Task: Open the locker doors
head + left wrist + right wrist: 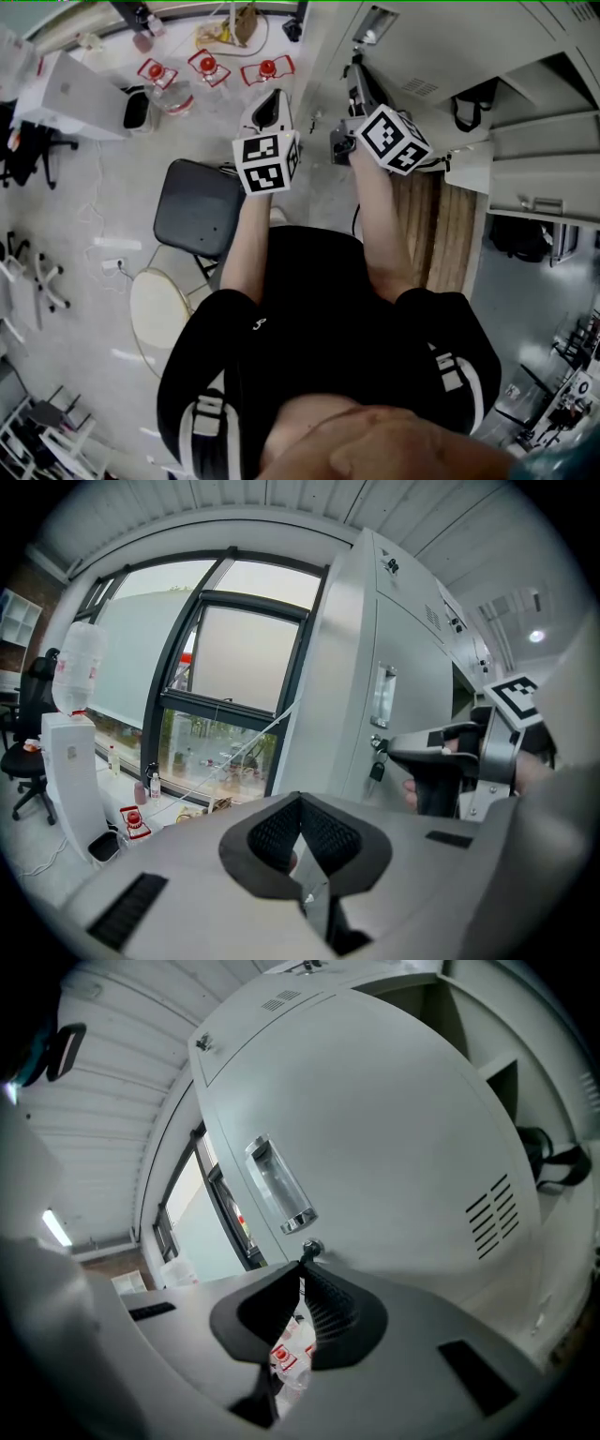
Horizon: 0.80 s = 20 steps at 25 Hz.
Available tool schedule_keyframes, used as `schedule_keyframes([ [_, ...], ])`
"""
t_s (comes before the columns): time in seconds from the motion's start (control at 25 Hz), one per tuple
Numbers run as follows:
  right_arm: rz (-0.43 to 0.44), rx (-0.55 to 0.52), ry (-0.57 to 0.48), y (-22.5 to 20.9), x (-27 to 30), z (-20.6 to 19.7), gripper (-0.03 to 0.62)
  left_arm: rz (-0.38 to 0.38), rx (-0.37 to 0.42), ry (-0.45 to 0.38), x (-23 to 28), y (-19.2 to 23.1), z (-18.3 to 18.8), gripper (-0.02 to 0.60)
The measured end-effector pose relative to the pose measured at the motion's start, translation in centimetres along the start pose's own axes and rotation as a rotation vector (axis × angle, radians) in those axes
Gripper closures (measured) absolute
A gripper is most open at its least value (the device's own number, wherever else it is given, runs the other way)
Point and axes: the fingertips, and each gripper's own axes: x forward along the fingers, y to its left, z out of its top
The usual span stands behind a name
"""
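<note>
Tall windows (234,667) are filling the far side of the room in the left gripper view, and a white water dispenser (70,780) is standing at 9 o'clock there, carrying an upturned bottle (77,667). I am standing at a row of grey lockers (422,47) that is running from 1 to 3 o'clock in the head view. A dark chair (199,208) is sitting on the floor at 9 o'clock of my arms, with a round white stool (157,305) just beside it at 7 o'clock. My right gripper (305,1262) is pressing up to the closed locker door (375,1129), which is filling most of the right gripper view. Its jaws are pinching together at their tips on the key (308,1250) that is sticking out of the lock, directly at 12 o'clock from the pads. A shiny recessed handle (279,1185) is sitting just above the lock at 11 o'clock, and vent slots (492,1213) are showing on the same door at 3 o'clock. Past the door's edge, at 2 o'clock, an open compartment is showing a black strap (553,1162) hanging inside. My left gripper (300,799) is hanging well apart from the door, its jaws lying tip to tip with nothing between the pads. From that side I am seeing the right gripper at 3 o'clock, its tip touching the lock, and a small black fob (375,772) is dangling under the key. Other locker doors (539,178) are standing open at 3 o'clock in the head view.
</note>
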Motion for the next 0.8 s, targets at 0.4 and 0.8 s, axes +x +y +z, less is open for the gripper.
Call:
schedule_keyframes([
  [0.4,0.140,0.467,-0.065,-0.32,0.07,0.16,0.562,-0.001,-0.011,-0.003,0.47,-0.01,0.00,0.577],
  [0.8,0.249,0.835,-0.128,-0.92,-0.06,-0.42,0.562,0.005,-0.022,-0.009,0.24,0.29,-0.05,0.577],
])
